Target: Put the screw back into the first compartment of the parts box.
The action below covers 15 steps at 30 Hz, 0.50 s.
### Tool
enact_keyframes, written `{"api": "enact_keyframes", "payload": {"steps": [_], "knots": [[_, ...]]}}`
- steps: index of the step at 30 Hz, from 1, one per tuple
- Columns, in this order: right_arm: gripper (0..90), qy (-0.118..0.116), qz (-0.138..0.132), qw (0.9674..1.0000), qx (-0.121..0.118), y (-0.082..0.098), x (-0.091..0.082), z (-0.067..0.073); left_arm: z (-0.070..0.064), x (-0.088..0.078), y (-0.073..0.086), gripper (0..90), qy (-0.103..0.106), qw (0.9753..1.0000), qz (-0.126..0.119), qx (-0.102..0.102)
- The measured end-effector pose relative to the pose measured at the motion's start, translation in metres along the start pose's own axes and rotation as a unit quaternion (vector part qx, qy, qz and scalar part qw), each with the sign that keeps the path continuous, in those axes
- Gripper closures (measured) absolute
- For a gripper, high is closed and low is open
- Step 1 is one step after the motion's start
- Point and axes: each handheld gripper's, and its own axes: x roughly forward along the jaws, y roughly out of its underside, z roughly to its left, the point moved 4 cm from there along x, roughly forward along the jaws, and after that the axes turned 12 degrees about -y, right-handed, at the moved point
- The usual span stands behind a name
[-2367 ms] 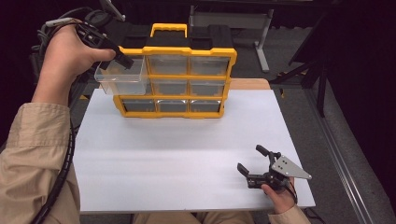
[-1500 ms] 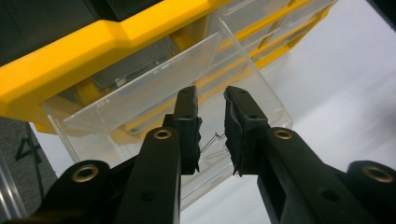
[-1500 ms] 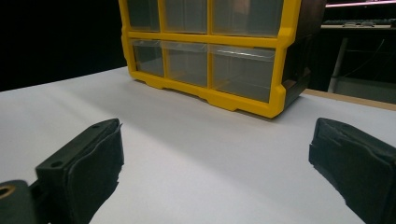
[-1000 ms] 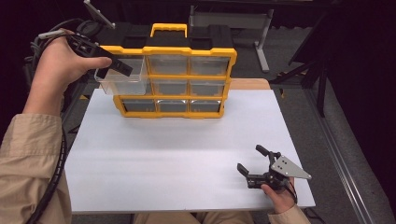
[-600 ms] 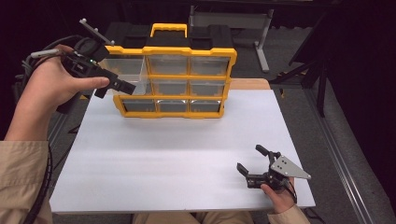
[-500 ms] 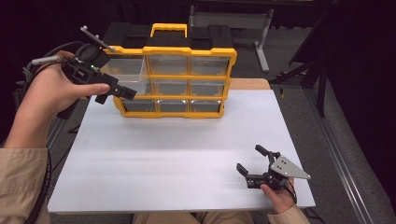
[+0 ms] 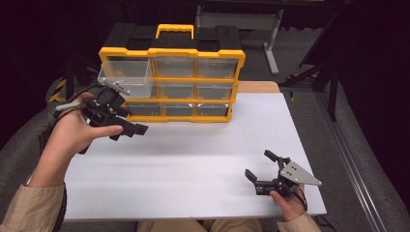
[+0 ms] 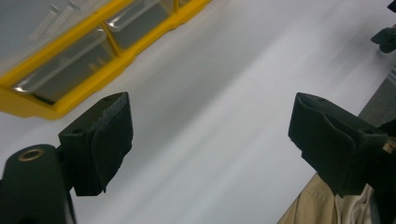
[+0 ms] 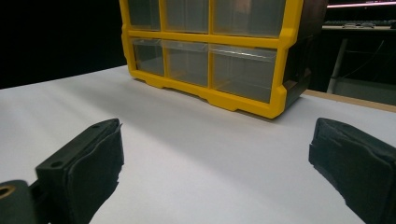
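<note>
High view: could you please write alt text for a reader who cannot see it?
A yellow drawer organizer stands at the far side of a white table, its top-left clear drawer pulled partly out. The person's left gripper hovers open just in front of it; the right gripper rests open near the table's front right corner.

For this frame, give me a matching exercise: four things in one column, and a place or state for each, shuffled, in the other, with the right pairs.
Things
1. left gripper
2. right gripper
3. top-left drawer
4. organizer handle

Places or states
A. pulled partway out of the cabinet
B. yellow, on top of the cabinet
C. open, held above the table's left side
D. open, low at the table's near right corner

Pairs: 1-C, 2-D, 3-A, 4-B
</note>
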Motion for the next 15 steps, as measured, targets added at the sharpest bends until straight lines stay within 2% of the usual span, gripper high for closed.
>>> {"api": "enact_keyframes", "payload": {"steps": [1,8,12,15], "knots": [[3.4,0.000,0.000,1.0000,0.000,0.000,0.000,0.000,0.000,0.000,0.000,14.6,0.000,1.0000,0.000,0.000],[3.5,0.000,0.001,1.0000,0.000,0.000,0.000,0.000,-0.002,0.032,0.030,14.0,0.005,1.0000,-0.006,0.001],[3.5,0.000,0.002,1.0000,0.000,0.000,0.000,0.000,-0.002,0.045,0.045,13.8,0.021,0.9996,-0.011,-0.013],[3.4,0.000,0.001,1.0000,0.000,0.000,0.000,0.000,0.000,0.056,0.057,13.8,0.018,0.9997,-0.009,-0.014]]}}
